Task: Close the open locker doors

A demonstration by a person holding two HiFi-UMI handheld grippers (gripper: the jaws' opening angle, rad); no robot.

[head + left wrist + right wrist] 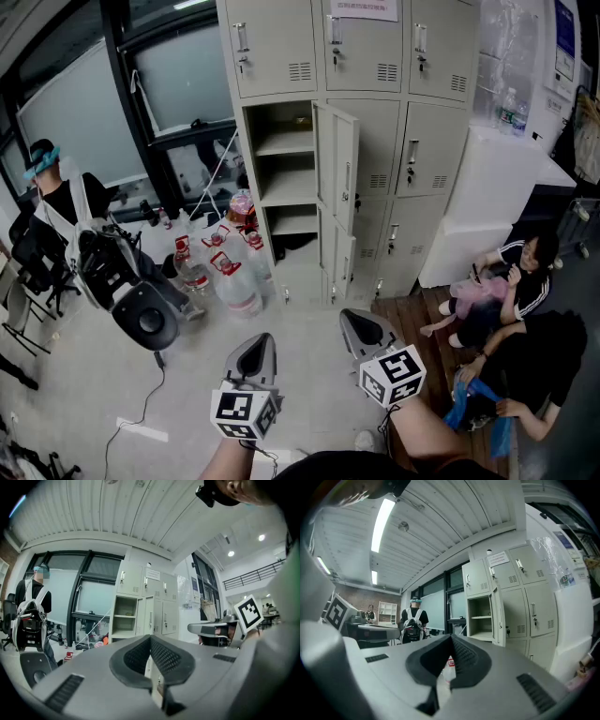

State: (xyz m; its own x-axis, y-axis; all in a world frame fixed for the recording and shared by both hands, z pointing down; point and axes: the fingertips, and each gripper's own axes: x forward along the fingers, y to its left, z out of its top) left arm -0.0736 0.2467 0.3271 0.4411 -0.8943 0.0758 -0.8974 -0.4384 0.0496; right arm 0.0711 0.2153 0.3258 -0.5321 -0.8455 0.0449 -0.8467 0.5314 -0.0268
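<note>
The beige locker bank (375, 112) stands against the far wall. Its left column has two doors swung out: an upper open door (339, 161) and a lower open door (341, 262), with bare shelves (286, 183) showing behind them. Both grippers hover low over the floor, well short of the lockers and pointing toward them. My left gripper (255, 345) is shut and holds nothing; my right gripper (356, 321) is shut and empty too. In the left gripper view the left gripper (150, 639) faces the open locker (124, 619). In the right gripper view the right gripper (451, 640) has the upper open door (497, 616) to its right.
Several large water bottles (228, 272) crowd the floor in front of the open lockers. A standing person with a backpack (58, 199) and a black-and-white machine (141, 305) are at left. Two seated people (516, 281) and a white cabinet (497, 183) are at right.
</note>
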